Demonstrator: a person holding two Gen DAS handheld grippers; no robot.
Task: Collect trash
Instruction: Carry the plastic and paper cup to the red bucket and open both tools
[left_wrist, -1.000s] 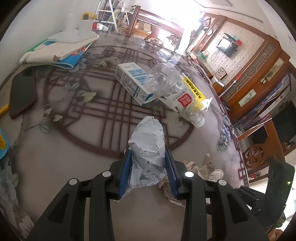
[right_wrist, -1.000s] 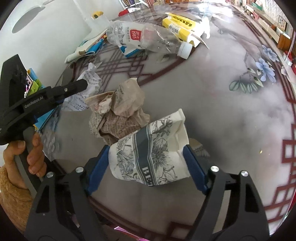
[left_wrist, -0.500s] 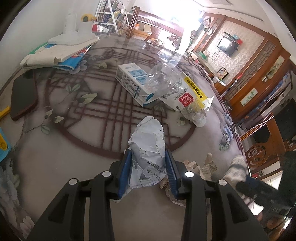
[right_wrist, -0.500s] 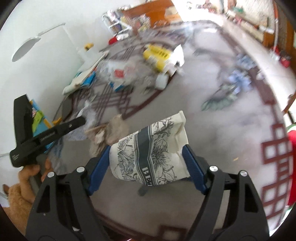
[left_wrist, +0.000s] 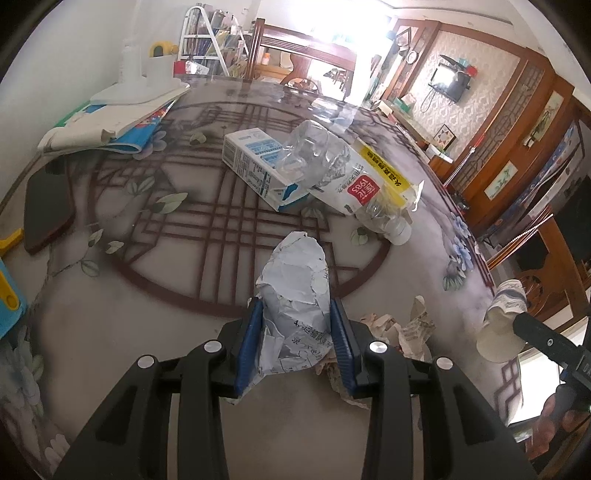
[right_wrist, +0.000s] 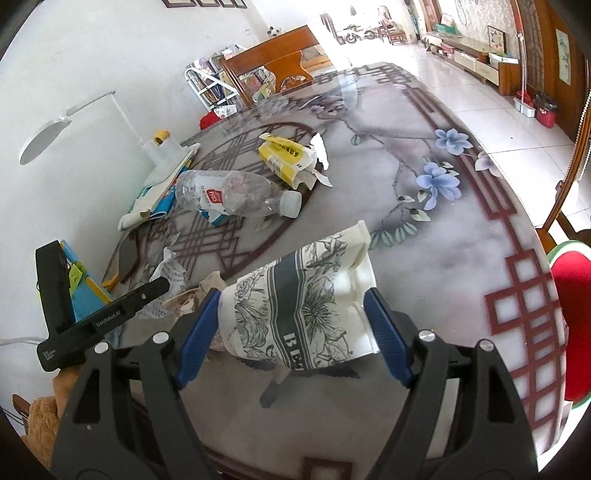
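Left gripper: fingers closed on a crumpled paper, which stands up between the blue pads above the worktop.
Right gripper: fingers clamped on a squashed paper cup with a flower print, held sideways clear of the worktop, near its edge.
Step in hand: judged, both pieces are picked and need carrying to a bin; no bin shows in either view.
Grip advice: hold the squeeze on both steady; the cup is dented and could slip if the pads ease, and the paper is loose at its lower edge.
Carry advice: keep the two grippers apart so the cup does not knock the paper, and lift clear of the brown paper wad lying just beside the left fingers.
Left on worktop: a clear bottle, a blue-and-white carton under it, a yellow carton and the wad.
Not trash, likely: the lamp and the books by the wall; leave them.
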